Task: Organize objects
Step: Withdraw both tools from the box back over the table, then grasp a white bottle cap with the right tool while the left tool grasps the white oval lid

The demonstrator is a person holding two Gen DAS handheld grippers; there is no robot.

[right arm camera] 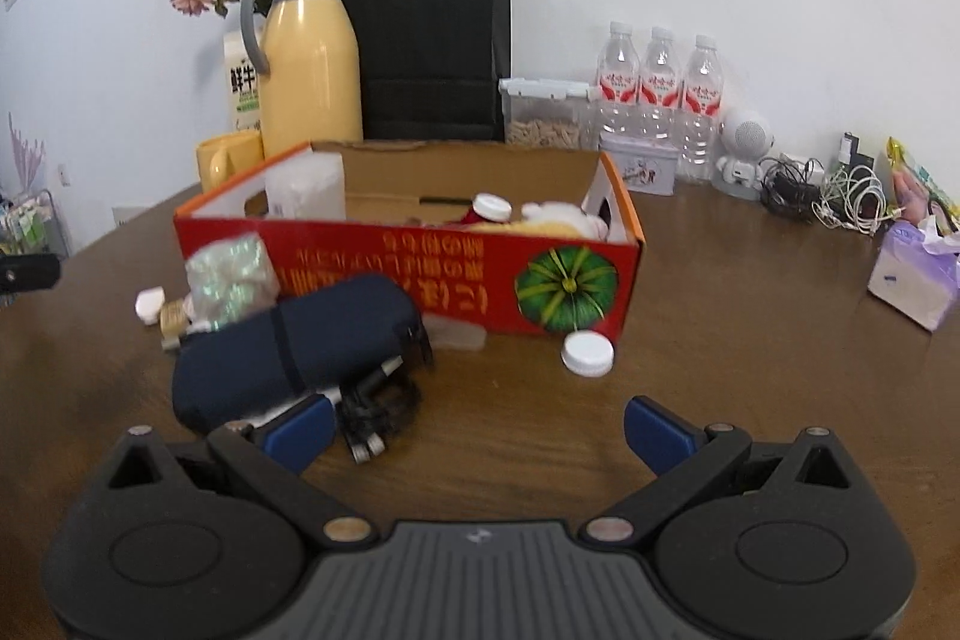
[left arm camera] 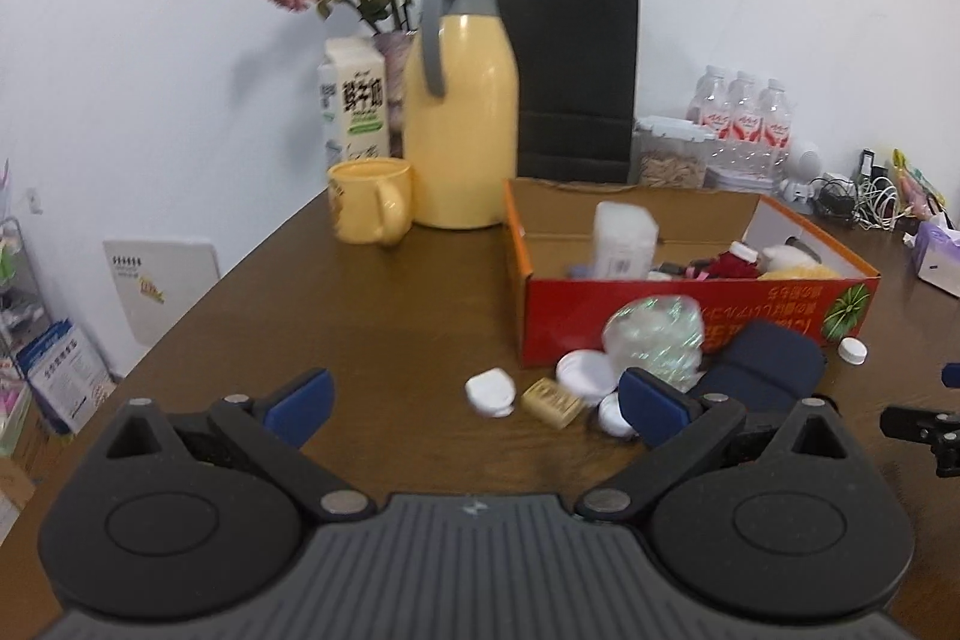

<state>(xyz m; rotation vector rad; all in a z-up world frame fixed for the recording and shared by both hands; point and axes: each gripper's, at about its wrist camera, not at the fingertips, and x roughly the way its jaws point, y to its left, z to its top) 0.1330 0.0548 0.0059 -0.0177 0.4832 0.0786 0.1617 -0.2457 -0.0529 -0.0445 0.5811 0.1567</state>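
An open red cardboard box (left arm camera: 690, 307) (right arm camera: 420, 274) on the brown table holds a white container (left arm camera: 624, 238), a red item and plush things. In front of it lie white lids (left arm camera: 491, 391), a small gold box (left arm camera: 552, 402), a crinkly clear bag (left arm camera: 657, 334) (right arm camera: 231, 277), a navy pouch (left arm camera: 762, 367) (right arm camera: 294, 352), a black cable (right arm camera: 378, 406) and a white cap (right arm camera: 587, 353). My left gripper (left arm camera: 477, 403) is open just short of the lids and gold box. My right gripper (right arm camera: 477, 433) is open over bare table, its left finger by the pouch and cable.
At the back stand a yellow thermos (left arm camera: 459, 100), yellow mug (left arm camera: 372, 208), milk carton (left arm camera: 354, 100), flower vase, black paper bag (left arm camera: 573, 76), snack container (right arm camera: 543, 115), water bottles (right arm camera: 660, 82) and a tin. Cables (right arm camera: 828, 196) and a tissue pack (right arm camera: 915, 274) lie right. The table's edge runs along the left.
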